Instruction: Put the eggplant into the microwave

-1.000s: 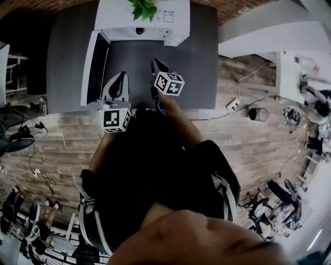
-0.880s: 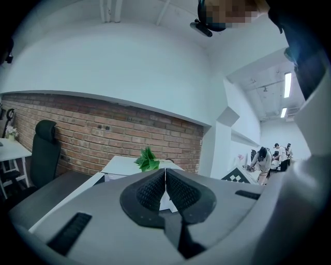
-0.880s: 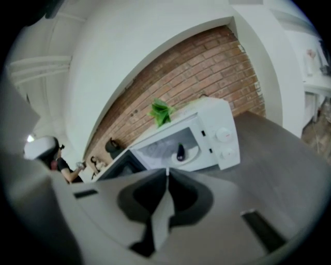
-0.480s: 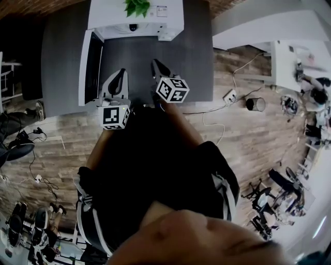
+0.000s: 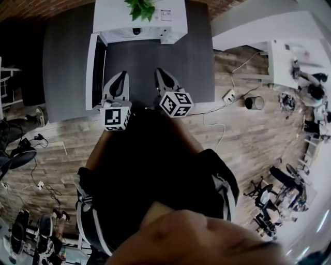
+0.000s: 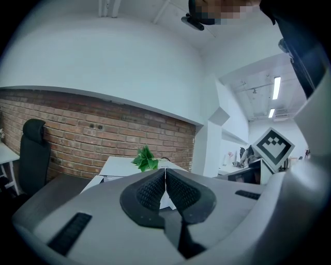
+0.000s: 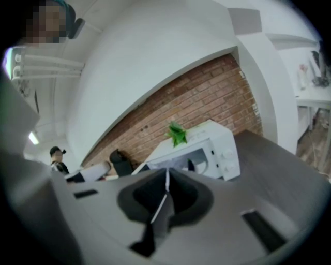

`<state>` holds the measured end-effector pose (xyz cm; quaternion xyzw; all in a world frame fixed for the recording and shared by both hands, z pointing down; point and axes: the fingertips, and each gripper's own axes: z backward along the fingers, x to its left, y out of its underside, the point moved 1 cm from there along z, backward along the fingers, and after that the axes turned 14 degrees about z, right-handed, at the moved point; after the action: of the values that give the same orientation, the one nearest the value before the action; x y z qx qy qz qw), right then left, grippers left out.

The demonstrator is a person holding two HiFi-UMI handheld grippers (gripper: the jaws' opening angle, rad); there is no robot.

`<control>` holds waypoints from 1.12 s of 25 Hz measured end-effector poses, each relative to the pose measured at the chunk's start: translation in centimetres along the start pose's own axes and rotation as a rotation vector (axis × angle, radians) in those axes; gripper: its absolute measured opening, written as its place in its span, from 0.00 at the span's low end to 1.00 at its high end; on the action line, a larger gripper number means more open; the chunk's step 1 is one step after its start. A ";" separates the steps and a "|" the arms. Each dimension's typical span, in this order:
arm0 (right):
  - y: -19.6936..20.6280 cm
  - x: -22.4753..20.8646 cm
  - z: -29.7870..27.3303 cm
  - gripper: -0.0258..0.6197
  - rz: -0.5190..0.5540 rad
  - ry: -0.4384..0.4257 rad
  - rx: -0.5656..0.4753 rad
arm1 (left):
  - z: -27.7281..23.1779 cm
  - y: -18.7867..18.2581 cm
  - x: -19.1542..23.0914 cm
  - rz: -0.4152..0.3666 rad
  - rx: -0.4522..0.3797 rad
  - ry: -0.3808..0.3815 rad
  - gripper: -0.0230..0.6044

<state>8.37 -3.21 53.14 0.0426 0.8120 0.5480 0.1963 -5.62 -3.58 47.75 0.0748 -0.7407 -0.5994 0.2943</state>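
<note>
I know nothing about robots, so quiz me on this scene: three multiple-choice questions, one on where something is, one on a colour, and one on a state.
1. Where does the green plant stand?
A. Inside a cupboard
B. On top of the microwave
C. On a window sill

2. What colour is the microwave's casing?
A. White
B. Red
C. Black

3. How do the right gripper's jaws stand?
A. Wide apart
B. Shut on a cup
C. Shut, with nothing between them

Answers:
1. B: the head view shows the leaves sitting on the microwave's roof.
2. A: the casing is plain white against the dark grey table.
3. C: the right gripper view shows the two pads meeting along a thin line, with nothing held.
</note>
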 end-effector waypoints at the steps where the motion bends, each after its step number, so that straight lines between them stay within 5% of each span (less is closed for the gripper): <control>1: 0.0 0.4 0.2 0.10 -0.001 0.000 -0.004 | 0.1 0.1 0.2 0.003 0.003 0.002 0.10; 28: -0.6 1.5 0.9 0.09 -0.007 0.019 -0.045 | -0.2 -0.2 0.1 0.004 0.010 0.056 0.10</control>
<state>7.41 -2.23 51.86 0.0299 0.8015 0.5658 0.1913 -5.65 -3.86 47.66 0.0916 -0.7352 -0.5929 0.3155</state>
